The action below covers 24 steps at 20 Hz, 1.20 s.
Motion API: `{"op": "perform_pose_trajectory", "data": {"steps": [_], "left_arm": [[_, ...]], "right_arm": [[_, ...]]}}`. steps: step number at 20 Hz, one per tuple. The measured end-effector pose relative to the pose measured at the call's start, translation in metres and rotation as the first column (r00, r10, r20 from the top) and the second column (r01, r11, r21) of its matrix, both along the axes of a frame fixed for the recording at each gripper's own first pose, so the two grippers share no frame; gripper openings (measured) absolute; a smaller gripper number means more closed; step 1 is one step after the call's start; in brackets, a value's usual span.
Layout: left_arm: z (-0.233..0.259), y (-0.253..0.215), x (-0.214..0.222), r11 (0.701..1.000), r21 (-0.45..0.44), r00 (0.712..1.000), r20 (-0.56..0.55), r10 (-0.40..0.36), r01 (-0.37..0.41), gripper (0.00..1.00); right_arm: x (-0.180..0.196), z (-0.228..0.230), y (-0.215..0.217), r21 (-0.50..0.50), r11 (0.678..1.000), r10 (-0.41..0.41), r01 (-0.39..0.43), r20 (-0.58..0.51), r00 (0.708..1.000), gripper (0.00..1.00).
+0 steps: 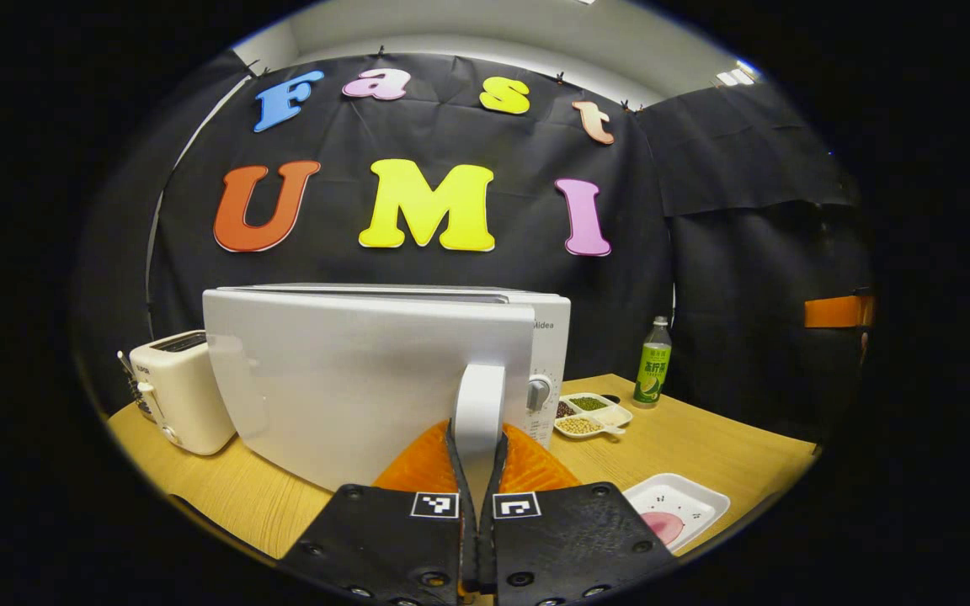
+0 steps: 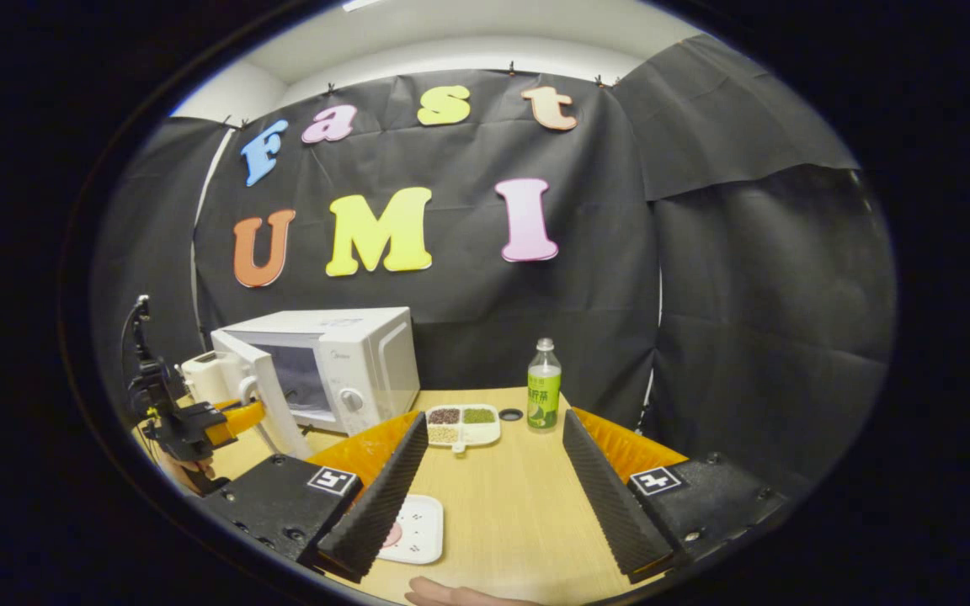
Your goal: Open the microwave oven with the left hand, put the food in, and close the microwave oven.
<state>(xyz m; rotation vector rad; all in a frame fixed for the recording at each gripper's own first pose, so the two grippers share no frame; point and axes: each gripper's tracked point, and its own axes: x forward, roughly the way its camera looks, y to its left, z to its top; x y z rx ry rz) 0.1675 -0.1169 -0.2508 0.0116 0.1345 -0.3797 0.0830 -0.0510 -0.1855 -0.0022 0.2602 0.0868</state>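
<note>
Microwave oven (image 2: 350,358) stands toward the back left of the wooden desk (image 2: 519,505), its door (image 1: 367,379) swung partly open. The left tool (image 1: 478,459) is clenched on the door's white handle (image 1: 479,404), both fingers pressing its sides; from the right gripper view that tool (image 2: 228,418) shows at the door's edge with a hand (image 2: 186,467) beneath it. A cream toaster (image 1: 182,391) sits just beside the oven. The right tool (image 2: 493,480) hangs released over the desk, its ribbed fingers well apart. Between them, farther back, lie a divided dish of beans (image 2: 462,424) and a green bottle (image 2: 544,396), near each other. The white plate with pink food (image 2: 413,528) rests on the desk's near edge, just beside the right tool's finger (image 2: 380,497).
</note>
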Motion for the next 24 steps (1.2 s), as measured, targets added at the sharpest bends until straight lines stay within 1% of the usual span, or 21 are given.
{"op": "perform_pose_trajectory", "data": {"steps": [4, 5, 6, 7, 9, 10, 11, 12, 13, 16, 17, 18, 19, 20, 21, 22, 23, 24], "left_arm": [[0.003, 0.034, -0.034, 1.000, 0.014, 1.000, 0.013, -0.012, 0.012, 0.01], [0.004, 0.044, -0.042, 1.000, 0.014, 1.000, 0.012, -0.013, 0.013, 0.00], [0.003, 0.057, -0.051, 1.000, 0.015, 1.000, 0.004, -0.005, 0.005, 0.00], [0.007, 0.076, -0.061, 0.999, 0.022, 0.999, 0.012, 0.031, -0.031, 0.01], [0.010, 0.103, -0.079, 0.997, 0.036, 0.998, 0.013, 0.065, -0.066, 0.31], [0.015, 0.122, -0.089, 0.993, 0.051, 0.994, 0.022, 0.108, -0.109, 0.36], [0.019, 0.145, -0.097, 0.984, 0.068, 0.986, 0.035, 0.163, -0.165, 0.60], [0.023, 0.168, -0.107, 0.973, 0.080, 0.976, 0.040, 0.212, -0.215, 0.78], [0.028, 0.182, -0.116, 0.963, 0.085, 0.967, 0.040, 0.251, -0.254, 0.96], [0.049, 0.215, -0.140, 0.921, 0.111, 0.928, 0.057, 0.369, -0.373, 0.93], [0.057, 0.220, -0.146, 0.911, 0.115, 0.918, 0.063, 0.392, -0.397, 0.80], [0.063, 0.223, -0.148, 0.904, 0.113, 0.911, 0.071, 0.406, -0.412, 0.94], [0.071, 0.222, -0.150, 0.900, 0.103, 0.906, 0.075, 0.417, -0.423, 0.94], [0.076, 0.221, -0.151, 0.897, 0.094, 0.901, 0.076, 0.426, -0.432, 0.94], [0.085, 0.218, -0.151, 0.897, 0.083, 0.899, 0.086, 0.429, -0.435, 0.94], [0.092, 0.213, -0.150, 0.898, 0.074, 0.899, 0.093, 0.427, -0.434, 0.94], [0.100, 0.207, -0.150, 0.904, 0.061, 0.903, 0.100, 0.417, -0.424, 0.94], [0.105, 0.200, -0.150, 0.907, 0.048, 0.906, 0.103, 0.411, -0.417, 0.94]], "right_arm": [[-0.007, -0.006, 0.010, 0.004, 1.000, 0.006, -0.006, -0.026, 1.000, 0.96], [-0.008, -0.008, 0.015, 0.001, 1.000, 0.012, -0.012, -0.033, 0.999, 1.00], [-0.011, -0.009, 0.019, -0.003, 1.000, 0.017, -0.017, -0.039, 0.999, 0.96], [-0.013, -0.010, 0.024, -0.007, 1.000, 0.025, -0.025, -0.040, 0.999, 0.96], [-0.015, -0.015, 0.034, -0.017, 0.999, 0.038, -0.039, -0.048, 0.998, 0.96], [-0.015, -0.018, 0.040, -0.018, 0.999, 0.046, -0.048, -0.056, 0.997, 0.96], [-0.016, -0.021, 0.047, -0.019, 0.998, 0.057, -0.058, -0.067, 0.996, 1.00], [-0.016, -0.025, 0.053, -0.022, 0.997, 0.069, -0.071, -0.077, 0.995, 0.96], [-0.015, -0.028, 0.058, -0.027, 0.996, 0.080, -0.083, -0.089, 0.993, 0.96], [-0.005, -0.039, 0.066, -0.046, 0.993, 0.098, -0.105, -0.128, 0.987, 0.96], [-0.001, -0.043, 0.068, -0.048, 0.992, 0.105, -0.113, -0.142, 0.984, 0.96], [0.005, -0.048, 0.067, -0.054, 0.992, 0.108, -0.118, -0.164, 0.981, 0.96], [0.012, -0.053, 0.066, -0.061, 0.990, 0.112, -0.125, -0.187, 0.976, 1.00], [0.018, -0.058, 0.065, -0.067, 0.989, 0.117, -0.134, -0.214, 0.970, 0.96], [0.025, -0.063, 0.065, -0.071, 0.986, 0.129, -0.151, -0.247, 0.960, 0.96], [0.030, -0.070, 0.065, -0.075, 0.982, 0.146, -0.174, -0.286, 0.947, 0.96], [0.035, -0.077, 0.064, -0.079, 0.978, 0.158, -0.194, -0.328, 0.931, 1.00], [0.039, -0.084, 0.064, -0.078, 0.973, 0.173, -0.218, -0.376, 0.910, 0.96]]}}
